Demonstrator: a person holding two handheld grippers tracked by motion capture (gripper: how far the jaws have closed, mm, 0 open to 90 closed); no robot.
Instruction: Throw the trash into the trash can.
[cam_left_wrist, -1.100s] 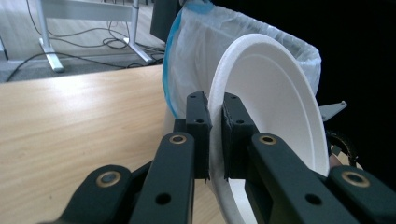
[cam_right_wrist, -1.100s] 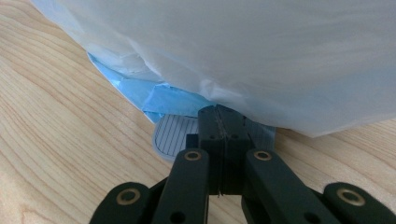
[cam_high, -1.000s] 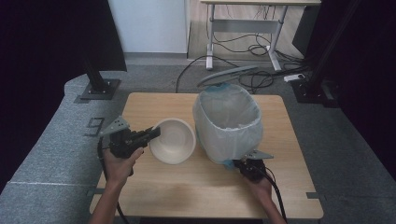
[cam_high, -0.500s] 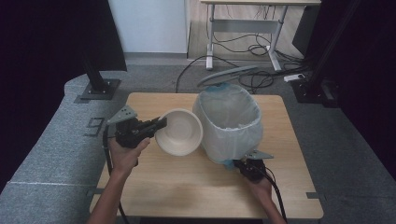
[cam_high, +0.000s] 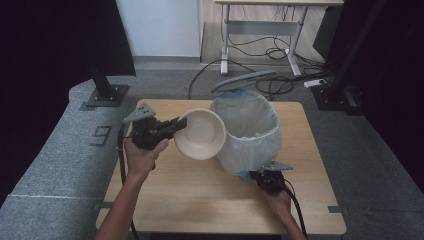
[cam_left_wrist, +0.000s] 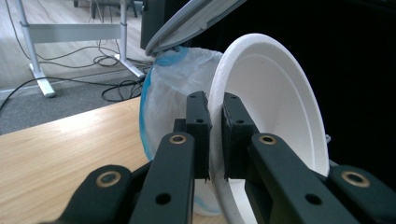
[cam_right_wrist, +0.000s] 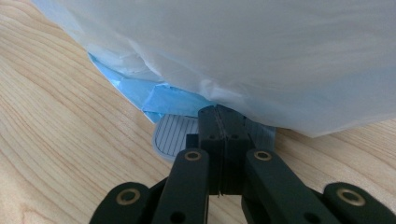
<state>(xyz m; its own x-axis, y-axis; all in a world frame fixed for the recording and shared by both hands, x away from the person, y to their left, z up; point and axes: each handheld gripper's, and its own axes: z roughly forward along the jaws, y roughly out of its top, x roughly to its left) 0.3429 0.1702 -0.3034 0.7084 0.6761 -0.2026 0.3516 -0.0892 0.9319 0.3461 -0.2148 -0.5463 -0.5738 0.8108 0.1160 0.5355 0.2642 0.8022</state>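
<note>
A person's left hand (cam_high: 141, 156) holds the left gripper (cam_high: 175, 127) raised above the left side of a light wooden table (cam_high: 190, 195), its two black jaws clamped on the rim of a white round foam bowl (cam_high: 200, 134), one jaw inside the rim and one outside, as the left gripper view shows (cam_left_wrist: 215, 140). The bowl (cam_left_wrist: 275, 121) is off the tabletop, tipped on its side with its hollow facing up toward the high camera, its far edge just beside the mouth of a small pedal bin lined with a translucent white plastic bag (cam_high: 247, 132). The bin's grey lid (cam_high: 243, 81) stands open behind it. At the right, the right gripper (cam_high: 261, 176) sits low at the foot of the bin; in the right gripper view its jaws (cam_right_wrist: 219, 122) are pressed together and rest on the bin's ribbed grey pedal (cam_right_wrist: 175, 136), under the bulging bag (cam_right_wrist: 261, 56) and a fold of blue liner (cam_right_wrist: 154, 98).
</note>
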